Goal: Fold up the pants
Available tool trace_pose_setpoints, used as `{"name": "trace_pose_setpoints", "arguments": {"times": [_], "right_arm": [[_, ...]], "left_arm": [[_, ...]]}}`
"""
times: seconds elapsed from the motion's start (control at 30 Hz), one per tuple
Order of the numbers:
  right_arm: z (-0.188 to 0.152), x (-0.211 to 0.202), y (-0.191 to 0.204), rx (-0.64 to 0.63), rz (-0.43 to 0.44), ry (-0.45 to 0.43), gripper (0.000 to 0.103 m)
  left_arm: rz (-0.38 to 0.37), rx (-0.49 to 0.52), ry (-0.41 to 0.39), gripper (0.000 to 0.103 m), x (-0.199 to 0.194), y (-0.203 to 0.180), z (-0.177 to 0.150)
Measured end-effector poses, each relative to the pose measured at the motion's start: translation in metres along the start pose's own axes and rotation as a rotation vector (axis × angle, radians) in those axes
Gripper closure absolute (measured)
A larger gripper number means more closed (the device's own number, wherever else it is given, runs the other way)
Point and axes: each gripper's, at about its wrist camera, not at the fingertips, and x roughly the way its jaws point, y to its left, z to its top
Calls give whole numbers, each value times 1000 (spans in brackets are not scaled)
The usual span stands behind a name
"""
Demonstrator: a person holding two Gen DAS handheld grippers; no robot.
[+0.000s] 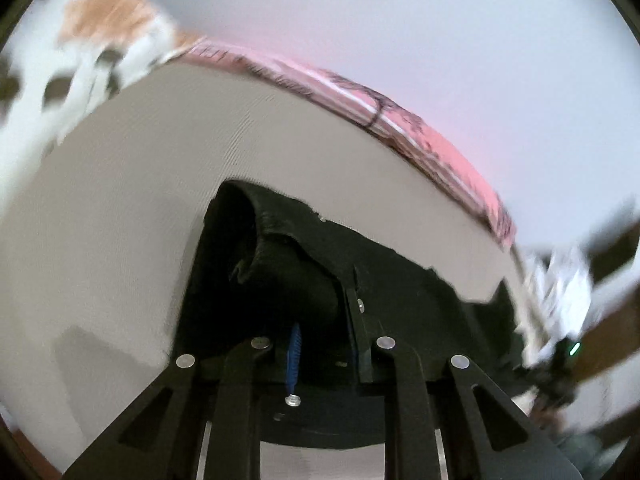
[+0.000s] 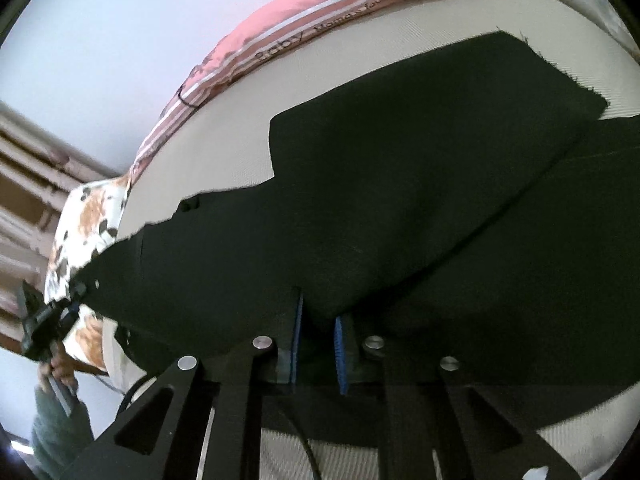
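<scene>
The black pants [image 2: 420,184] lie spread over a beige bed surface [image 2: 240,152]. In the right wrist view my right gripper [image 2: 318,340] is shut on a fold of the pants, with blue pads [image 2: 297,340] pinching the cloth. In the left wrist view my left gripper [image 1: 326,320] is shut on a bunched, lifted corner of the pants [image 1: 280,264], and the cloth hides most of the fingers. The left gripper also shows far left in the right wrist view [image 2: 40,320], holding the pants' other corner.
A pink blanket with tree print [image 2: 320,20] lies along the far edge of the bed; it also shows in the left wrist view [image 1: 400,112]. A white pillow with brown and dark spots [image 2: 88,220] sits at the left end. A pale wall stands behind.
</scene>
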Motion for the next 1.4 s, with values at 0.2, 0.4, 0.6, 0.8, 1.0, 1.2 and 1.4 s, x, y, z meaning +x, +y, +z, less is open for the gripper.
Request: {"name": "trace_pose_setpoints", "arguments": {"times": [0.2, 0.4, 0.6, 0.8, 1.0, 1.2, 1.4], "right_arm": [[-19, -3, -7, 14, -10, 39, 92], [-26, 3, -11, 24, -9, 87, 92], [-31, 15, -17, 41, -11, 110, 89], [-29, 6, -12, 0, 20, 144, 67], [-22, -37, -37, 24, 37, 57, 66], [-9, -65, -81, 126, 4, -10, 66], [-2, -70, -110, 242, 71, -37, 66]], "left_arm": [[104, 60, 179, 84, 27, 20, -37], [77, -5, 174, 83, 19, 33, -49], [208, 77, 176, 76, 33, 21, -58], [393, 200, 127, 43, 22, -7, -67], [435, 342, 87, 42, 2, -44, -88], [491, 636, -47, 42, 4, -120, -115], [264, 852, 12, 42, 47, -200, -143]]}}
